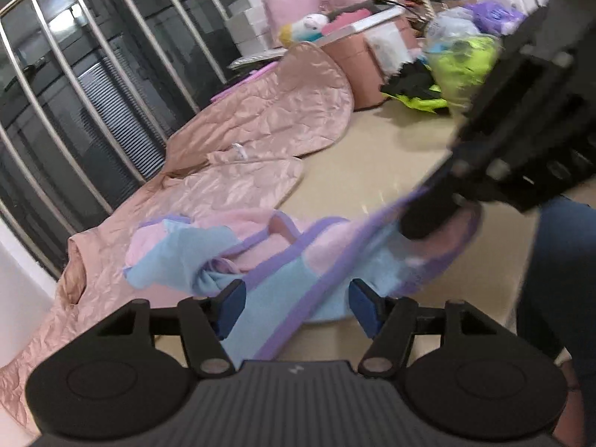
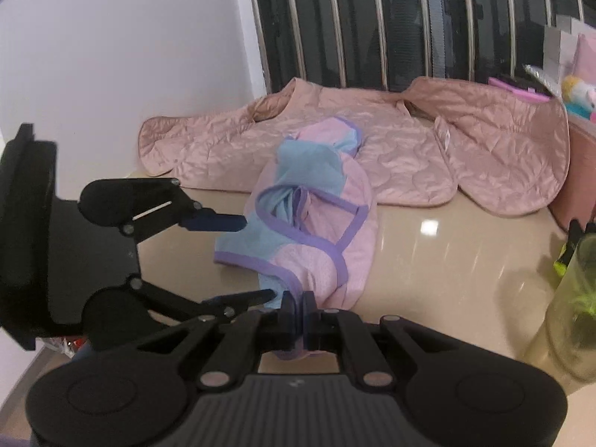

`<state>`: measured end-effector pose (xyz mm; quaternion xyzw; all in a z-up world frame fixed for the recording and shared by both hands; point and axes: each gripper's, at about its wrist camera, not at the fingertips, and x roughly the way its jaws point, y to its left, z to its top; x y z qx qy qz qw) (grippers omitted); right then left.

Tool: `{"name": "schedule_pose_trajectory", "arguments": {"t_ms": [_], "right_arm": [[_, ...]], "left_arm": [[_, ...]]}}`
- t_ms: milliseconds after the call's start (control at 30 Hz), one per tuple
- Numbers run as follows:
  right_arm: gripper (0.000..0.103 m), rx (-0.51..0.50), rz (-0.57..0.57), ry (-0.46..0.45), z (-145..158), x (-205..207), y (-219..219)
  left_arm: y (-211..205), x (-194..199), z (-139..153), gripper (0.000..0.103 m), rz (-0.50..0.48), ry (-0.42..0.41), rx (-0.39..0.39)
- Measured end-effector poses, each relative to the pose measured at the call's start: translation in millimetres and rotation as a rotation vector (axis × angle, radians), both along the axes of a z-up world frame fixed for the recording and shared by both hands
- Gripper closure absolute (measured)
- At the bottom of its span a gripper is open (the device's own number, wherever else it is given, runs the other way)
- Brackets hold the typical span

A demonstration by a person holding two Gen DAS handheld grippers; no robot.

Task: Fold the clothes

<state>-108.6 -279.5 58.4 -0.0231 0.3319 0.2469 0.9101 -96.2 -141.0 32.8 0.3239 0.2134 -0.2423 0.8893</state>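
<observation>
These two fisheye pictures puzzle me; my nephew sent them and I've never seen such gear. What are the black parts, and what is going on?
A person holds a black two-finger tool in each hand, each with a camera looking along its fingers. The left tool stands open above a small pink, blue and purple garment. The right tool, in its own view, is pinched shut on that garment's purple hem. The garment lies on a beige floor, partly over a pink quilted jacket. Clutter sits behind.
</observation>
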Motion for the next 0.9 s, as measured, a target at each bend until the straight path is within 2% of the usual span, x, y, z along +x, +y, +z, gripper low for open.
{"name": "schedule_pose_trajectory", "arguments": {"t_ms": [33, 67, 133, 233, 300, 367, 533, 600, 700, 800, 900], "right_arm": [[0.1, -0.006, 0.003, -0.005, 1, 0, 2], [0.1, -0.01, 0.008, -0.007, 1, 0, 2], [0.1, -0.021, 0.007, -0.011, -1, 0, 2], [0.098, -0.056, -0.043, -0.027, -7, -1, 4], [0.07, -0.109, -0.121, -0.036, -19, 3, 10], [0.058, -0.106, -0.167, -0.06, -29, 4, 17], [0.054, 0.14, -0.228, -0.093, -29, -3, 29], [0.042, 0.187, -0.223, -0.099, -28, -1, 41], [0.041, 0.231, -0.238, -0.084, -32, 8, 59], [0.042, 0.327, -0.266, -0.011, -39, 20, 71], [0.042, 0.315, -0.313, -0.003, -38, 17, 85]], "left_arm": [[1, 3, 2, 0.061, 0.011, 0.0, -0.012], [7, 7, 9, 0.079, 0.035, 0.006, -0.056], [19, 14, 22, 0.1, 0.083, 0.018, -0.143], [37, 24, 41, 0.101, 0.154, 0.036, -0.274], [49, 31, 54, 0.101, 0.202, 0.048, -0.361], [61, 37, 67, 0.102, 0.25, 0.059, -0.448], [103, 50, 102, 0.102, 0.381, 0.1, -0.674], [117, 52, 113, 0.102, 0.425, 0.105, -0.738], [134, 49, 127, 0.102, 0.472, 0.11, -0.832], [140, 43, 138, 0.102, 0.492, 0.083, -0.86], [141, 38, 147, 0.102, 0.503, 0.042, -0.83]]}}
